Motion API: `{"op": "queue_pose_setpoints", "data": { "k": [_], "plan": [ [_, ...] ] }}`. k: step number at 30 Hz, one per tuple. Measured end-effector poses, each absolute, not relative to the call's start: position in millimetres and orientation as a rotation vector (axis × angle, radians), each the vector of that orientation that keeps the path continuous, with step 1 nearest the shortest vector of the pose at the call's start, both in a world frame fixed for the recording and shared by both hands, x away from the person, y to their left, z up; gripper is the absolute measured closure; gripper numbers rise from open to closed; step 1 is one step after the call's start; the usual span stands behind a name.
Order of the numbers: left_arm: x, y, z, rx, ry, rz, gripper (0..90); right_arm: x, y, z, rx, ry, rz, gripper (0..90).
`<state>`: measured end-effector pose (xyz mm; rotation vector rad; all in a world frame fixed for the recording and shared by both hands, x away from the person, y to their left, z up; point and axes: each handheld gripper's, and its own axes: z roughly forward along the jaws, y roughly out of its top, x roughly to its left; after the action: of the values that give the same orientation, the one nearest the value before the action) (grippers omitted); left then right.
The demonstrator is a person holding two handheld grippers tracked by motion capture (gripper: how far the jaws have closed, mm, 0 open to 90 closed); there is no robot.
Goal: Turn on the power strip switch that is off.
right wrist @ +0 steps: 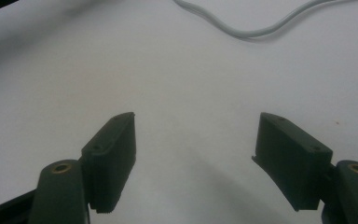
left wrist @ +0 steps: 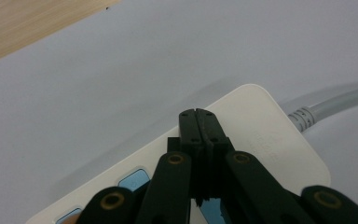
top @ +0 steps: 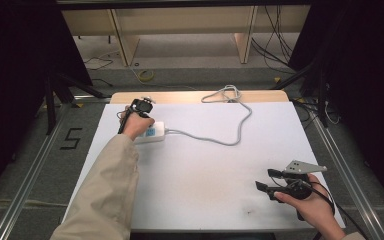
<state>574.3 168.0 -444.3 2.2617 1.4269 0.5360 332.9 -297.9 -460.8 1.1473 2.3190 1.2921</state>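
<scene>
A white power strip (top: 152, 133) with blue switches lies at the table's left side, its grey cable (top: 220, 140) looping back to the far edge. My left gripper (top: 141, 116) points down over the strip, largely hidden behind the person's hand. In the left gripper view its jaws are pressed together, and my left gripper (left wrist: 199, 113) hovers over or rests on the power strip (left wrist: 279, 144), with nothing held between them. My right gripper (top: 265, 180) hangs near the front right corner, jaws wide apart. In the right gripper view my right gripper (right wrist: 196, 140) faces bare white table, and the cable (right wrist: 251, 32) runs beyond it.
The white tabletop (top: 205, 170) has a wooden strip (top: 180, 96) along its far edge. Metal rails run on the floor to both sides, and loose cables lie on the floor behind the table. A wooden strip (left wrist: 23, 23) also shows in the left gripper view.
</scene>
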Motion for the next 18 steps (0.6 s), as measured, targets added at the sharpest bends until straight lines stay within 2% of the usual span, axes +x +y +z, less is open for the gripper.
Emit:
{"op": "queue_pose_setpoints", "data": {
  "k": [18],
  "plan": [
    [580.4, 164.4, -441.4, 2.317, 1.444, 0.514, 90.0, 333.0, -298.8, -461.1, 1.146, 2.323, 1.286, 29.4]
  ]
}}
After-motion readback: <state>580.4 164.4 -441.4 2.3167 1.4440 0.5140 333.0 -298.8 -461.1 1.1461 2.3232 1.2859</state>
